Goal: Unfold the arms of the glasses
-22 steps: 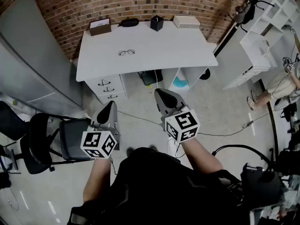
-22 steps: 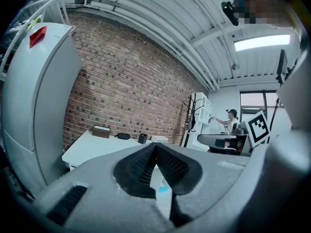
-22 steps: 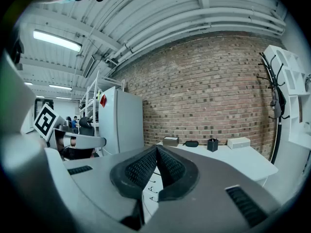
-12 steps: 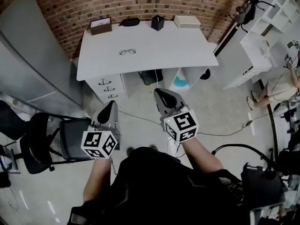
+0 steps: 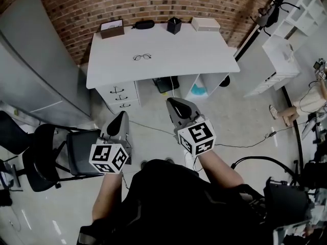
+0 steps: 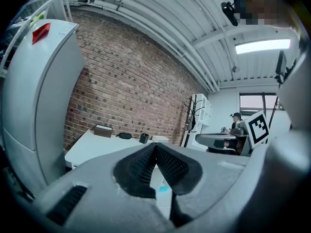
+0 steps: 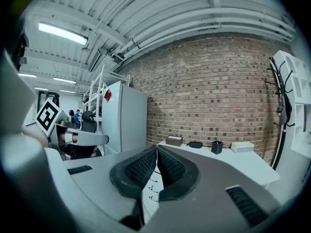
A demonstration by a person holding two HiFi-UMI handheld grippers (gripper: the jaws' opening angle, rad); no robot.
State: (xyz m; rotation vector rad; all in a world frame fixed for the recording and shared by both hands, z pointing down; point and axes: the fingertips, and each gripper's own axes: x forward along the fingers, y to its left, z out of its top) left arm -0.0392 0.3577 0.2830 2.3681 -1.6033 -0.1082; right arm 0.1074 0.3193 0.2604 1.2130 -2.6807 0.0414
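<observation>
Lower centre, our left gripper (image 5: 121, 115) and right gripper (image 5: 174, 102) sit closed, empty; thin dark-framed glasses (image 5: 142, 57) lie on the white desk (image 5: 184, 50).

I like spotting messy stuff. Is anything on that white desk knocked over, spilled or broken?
Nothing stands out. The thin dark-framed glasses lie on the white desk, and the brown box, black case, black cup and white box sit tidily along its back edge.
</observation>
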